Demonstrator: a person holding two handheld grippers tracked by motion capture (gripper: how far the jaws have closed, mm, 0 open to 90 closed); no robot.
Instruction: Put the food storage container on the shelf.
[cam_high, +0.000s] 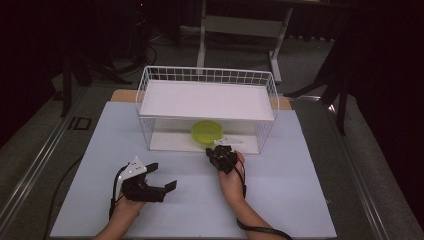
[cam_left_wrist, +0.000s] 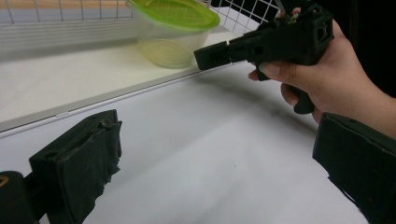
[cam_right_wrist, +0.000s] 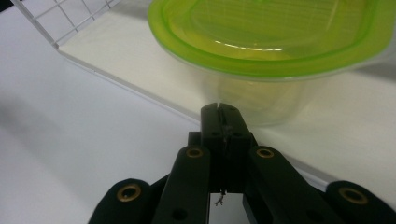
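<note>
We see our left gripper (cam_high: 162, 176), matte black, jaws spread wide, empty, over the smooth white tabletop (cam_high: 280, 200) | right gripper (cam_right_wrist: 219, 108) clenched on nothing, tips just short of the round translucent container (cam_right_wrist: 252, 100) with glossy green lid (cam_right_wrist: 275, 35) | container on the white wire basket (cam_high: 150, 77) lower shelf | no readable writing

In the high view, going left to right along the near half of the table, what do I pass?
Left tongs, jaws apart and holding nothing → right tongs, jaws closed, pointing at the green-lidded container on the lower level of the white wire rack.
</note>
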